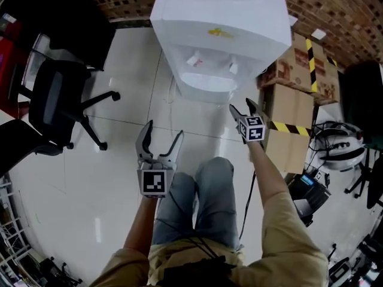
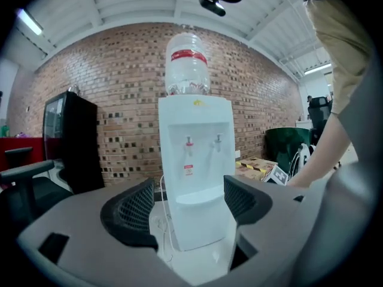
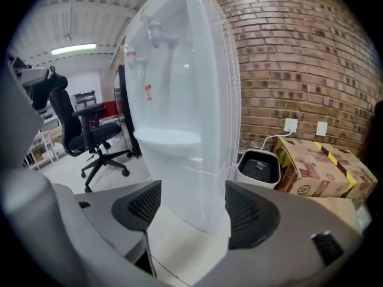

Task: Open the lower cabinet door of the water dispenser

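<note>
Left gripper (image 1: pixel 163 130), right gripper (image 1: pixel 242 105): jaws apart, nothing held.
Water dispenser (image 1: pixel 221 28) at 12 o'clock; bottle label (image 2: pixel 188 57), red sticker (image 2: pixel 188 170) unreadable.

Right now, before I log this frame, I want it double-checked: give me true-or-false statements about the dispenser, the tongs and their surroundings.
The left tongs and right tongs are both open and empty. True.
The office chair stands beside the cardboard boxes. False: they are on opposite sides of the dispenser.
A bottle sits on the water dispenser. True.
The right tongs grip the water dispenser. False: they are apart from it.
</note>
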{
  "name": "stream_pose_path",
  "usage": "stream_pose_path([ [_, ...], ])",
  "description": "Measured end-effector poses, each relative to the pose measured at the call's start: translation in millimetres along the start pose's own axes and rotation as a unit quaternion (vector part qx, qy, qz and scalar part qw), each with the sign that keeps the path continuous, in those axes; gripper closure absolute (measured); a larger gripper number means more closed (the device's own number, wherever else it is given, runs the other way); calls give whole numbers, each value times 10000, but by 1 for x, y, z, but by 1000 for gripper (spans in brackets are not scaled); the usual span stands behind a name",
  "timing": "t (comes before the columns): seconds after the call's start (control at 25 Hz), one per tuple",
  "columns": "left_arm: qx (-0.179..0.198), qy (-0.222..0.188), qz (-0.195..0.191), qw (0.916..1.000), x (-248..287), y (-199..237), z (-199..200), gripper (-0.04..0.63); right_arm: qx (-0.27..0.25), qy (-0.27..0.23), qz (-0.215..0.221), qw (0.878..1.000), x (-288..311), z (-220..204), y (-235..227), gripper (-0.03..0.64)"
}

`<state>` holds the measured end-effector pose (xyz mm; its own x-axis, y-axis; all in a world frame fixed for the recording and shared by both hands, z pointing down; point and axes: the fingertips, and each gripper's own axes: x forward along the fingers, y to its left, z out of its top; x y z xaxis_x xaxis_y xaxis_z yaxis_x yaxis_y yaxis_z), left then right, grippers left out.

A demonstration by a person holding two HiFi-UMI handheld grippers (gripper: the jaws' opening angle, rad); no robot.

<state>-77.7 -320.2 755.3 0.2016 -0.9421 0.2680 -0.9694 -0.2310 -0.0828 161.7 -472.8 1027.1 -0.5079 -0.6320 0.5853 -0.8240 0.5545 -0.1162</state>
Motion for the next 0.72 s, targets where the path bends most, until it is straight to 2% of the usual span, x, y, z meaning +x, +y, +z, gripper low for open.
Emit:
stream_pose_path([
  [0.08,-149,16,47,9999,11,1,-16,239,6,176,-31,9998,27,-19,-16,270],
  [0.2,-288,124,164,9994,17,5,-35,239,131,91,16,9999,56,-23,-26,279],
  [0.36,-302,374,274,9985,12,11,-44,239,-535,188,152,9983,82,0,-29,298],
  [0.44,-453,478,347,9972,6,12,-40,239,-761,351,259,9961,83,5,-26,298],
  [0.56,-621,503,426,9959,-5,15,-27,239,-520,503,278,9970,77,-3,-27,341],
  [0.72,-458,585,511,9959,-19,24,-23,239,-355,643,194,9971,63,-15,-13,351],
])
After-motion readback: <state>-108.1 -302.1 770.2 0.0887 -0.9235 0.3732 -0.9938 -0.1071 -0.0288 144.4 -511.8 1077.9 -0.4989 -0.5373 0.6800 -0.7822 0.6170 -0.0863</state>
